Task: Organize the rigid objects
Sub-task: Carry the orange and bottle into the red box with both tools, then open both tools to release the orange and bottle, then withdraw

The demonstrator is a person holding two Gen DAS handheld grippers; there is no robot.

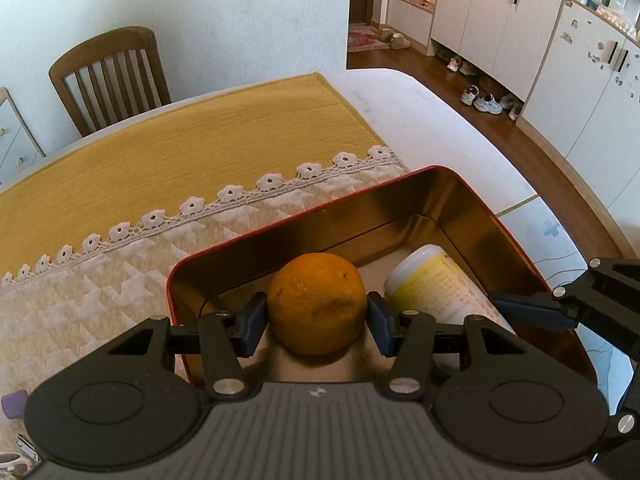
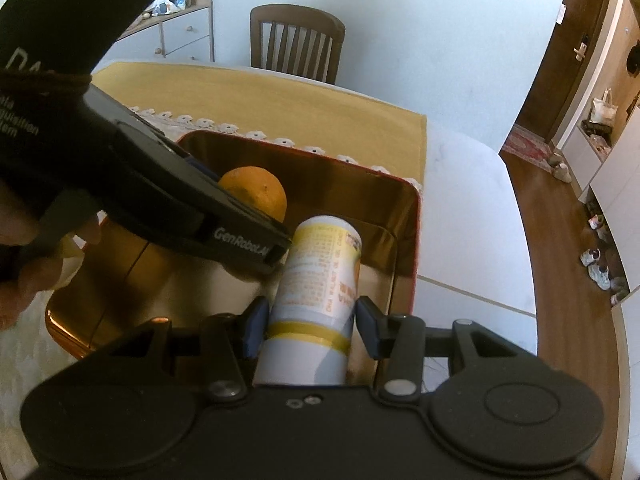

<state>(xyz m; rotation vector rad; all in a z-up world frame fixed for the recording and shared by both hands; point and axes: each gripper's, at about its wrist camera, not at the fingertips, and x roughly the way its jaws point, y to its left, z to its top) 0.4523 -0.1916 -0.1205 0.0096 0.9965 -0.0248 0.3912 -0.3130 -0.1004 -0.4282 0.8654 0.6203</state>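
Presently both loads sit inside the tin [image 1: 472, 200]: left gripper [image 1: 316, 318] pinching the orange [image 1: 316, 300], right gripper [image 2: 308, 326] flanking the bottle [image 2: 316, 280], whose long axis runs straight ahead; contact there uncertain

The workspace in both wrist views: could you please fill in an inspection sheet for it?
Surface: white table under a mustard cloth and a lace-edged mat.
Job's things: orange and white-yellow bottle inside the red tin.
Clutter: small purple object at the mat's edge.
Grippers: left tongs flank the orange; right tongs flank the bottle; contact unclear.
Cables: thin white cable.
Surroundings: wooden chair, white cabinets, shoes.
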